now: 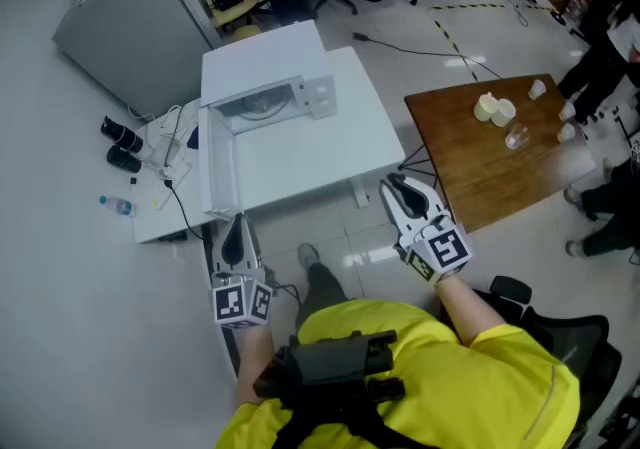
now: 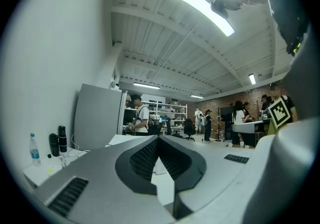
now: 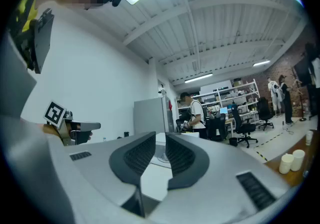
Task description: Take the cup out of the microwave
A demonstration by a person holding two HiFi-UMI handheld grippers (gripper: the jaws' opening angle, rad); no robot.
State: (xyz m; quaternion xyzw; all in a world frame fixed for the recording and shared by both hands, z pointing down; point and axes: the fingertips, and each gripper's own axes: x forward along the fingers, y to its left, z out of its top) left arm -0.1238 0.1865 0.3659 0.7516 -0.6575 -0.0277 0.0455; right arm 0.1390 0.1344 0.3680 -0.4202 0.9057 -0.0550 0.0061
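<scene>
Up ahead in the head view, the white microwave (image 1: 265,62) sits at the far side of the white table (image 1: 335,152). Its mouth faces the person and its door (image 1: 215,167) is swung out along the table's left edge. Only the turntable (image 1: 258,105) shows inside, and no cup can be made out in the cavity from here. The left gripper (image 1: 237,222) is at the near left corner, just behind the door's free end, with its fingers together. The right gripper (image 1: 395,182) is at the near right corner, and the opening lies forward and to its left. By the look of it the right hand has the cleaner line in, since the door flanks the left. A brown table (image 1: 480,172) with pale cups (image 1: 495,109) stands apart to the right.

Over to the left gripper view. The left gripper (image 2: 159,140) points level, its finger tips meet, and nothing is caught between them. A water bottle (image 2: 34,149) and a grey cabinet (image 2: 97,115) sit off to the left, and people are working deep in the room.

Now the right gripper view. The right gripper (image 3: 160,143) shows a narrow slot between the fingers, with nothing in it. The turntable (image 3: 162,157) peeks through dead ahead, and again no cup can be seen. The left gripper (image 3: 75,128) floats at the left, and the pale cups (image 3: 290,160) are at the right edge.
</scene>
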